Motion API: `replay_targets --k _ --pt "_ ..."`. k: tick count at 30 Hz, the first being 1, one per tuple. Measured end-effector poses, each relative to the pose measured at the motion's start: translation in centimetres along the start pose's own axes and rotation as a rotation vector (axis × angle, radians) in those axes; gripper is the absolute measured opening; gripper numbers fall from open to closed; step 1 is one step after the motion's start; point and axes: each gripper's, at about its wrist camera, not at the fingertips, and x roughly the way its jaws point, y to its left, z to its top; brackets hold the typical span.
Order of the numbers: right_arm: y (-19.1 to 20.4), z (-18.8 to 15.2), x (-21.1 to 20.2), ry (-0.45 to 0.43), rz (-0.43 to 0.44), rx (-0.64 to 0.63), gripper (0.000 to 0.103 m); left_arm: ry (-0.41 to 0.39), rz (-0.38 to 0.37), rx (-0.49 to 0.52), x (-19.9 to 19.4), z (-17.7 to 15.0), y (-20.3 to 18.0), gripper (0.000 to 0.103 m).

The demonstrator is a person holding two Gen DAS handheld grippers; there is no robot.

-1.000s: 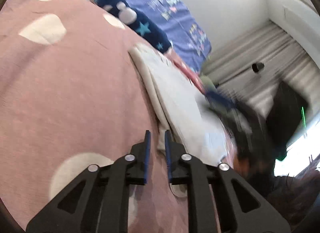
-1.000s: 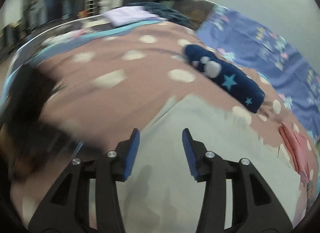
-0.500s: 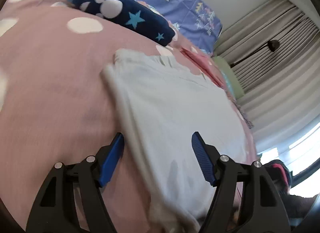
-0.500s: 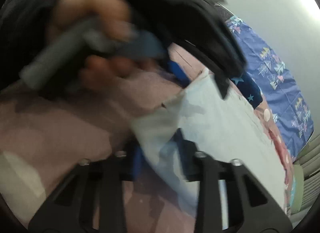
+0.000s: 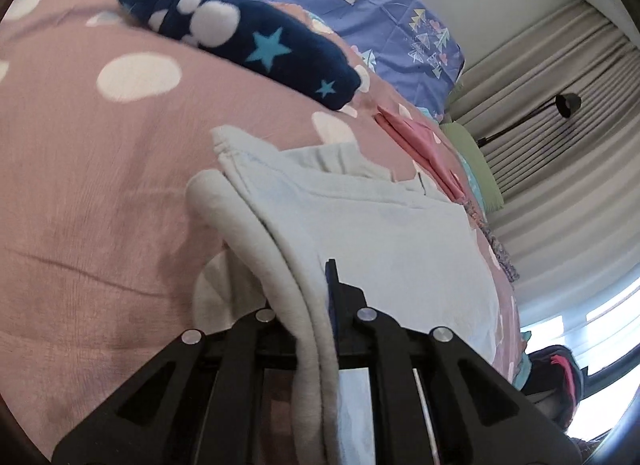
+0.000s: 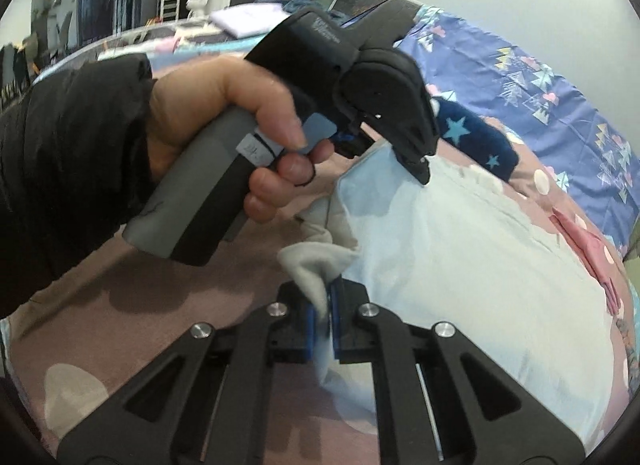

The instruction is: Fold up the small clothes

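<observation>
You had both grippers clamped on the same garment [image 5: 392, 241], a pale blue-white piece of small clothing with a grey hem, lying on the pink dotted bedspread [image 5: 100, 185].

Your left gripper [image 5: 320, 301] was pressed together on the garment's thick grey folded edge; the cloth ran between the two fingers and draped back over the tool, hiding the left finger's pad. The rest of the garment spread away ahead and to the right of that gripper, toward the bed's far edge by the curtains [image 5: 560, 153].

Your right gripper [image 6: 323, 317] was pinching a bunched grey corner of the garment [image 6: 460, 265], blue pads tight against the cloth. The garment lay ahead and to the right of it, flat on the bedspread [image 6: 120, 285].

In the right wrist view your left hand [image 6: 224, 121] gripped the handle of the left gripper [image 6: 416, 169], whose tip touched the garment's far-left edge, just beyond the right gripper's pinch.

A navy star-patterned plush [image 5: 248, 37] lay beyond the garment, apart from it, near the purple pillow [image 5: 380, 5]. Pink folded cloth [image 5: 420, 141] sat just past the garment's far corner.
</observation>
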Motion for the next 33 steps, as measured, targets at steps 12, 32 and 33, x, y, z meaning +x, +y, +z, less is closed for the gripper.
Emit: replay_targets --k 12,32,33 --pt "-12.8 -3.1 -9.1 -0.22 0.051 0.379 0.006 -0.026 -0.005 0.174 0.5 2.8 -13.0 0.009" --pt "-30.9 -23.8 -12.4 -0.219 0.028 1.123 0.003 0.261 0.264 0.551 24.6 -2.1 -33.6 0.043" --pt "-31.3 -24.3 -12.2 -0.213 0.037 1.132 0.003 0.231 0.266 0.563 24.0 -1.9 -34.1 0.054"
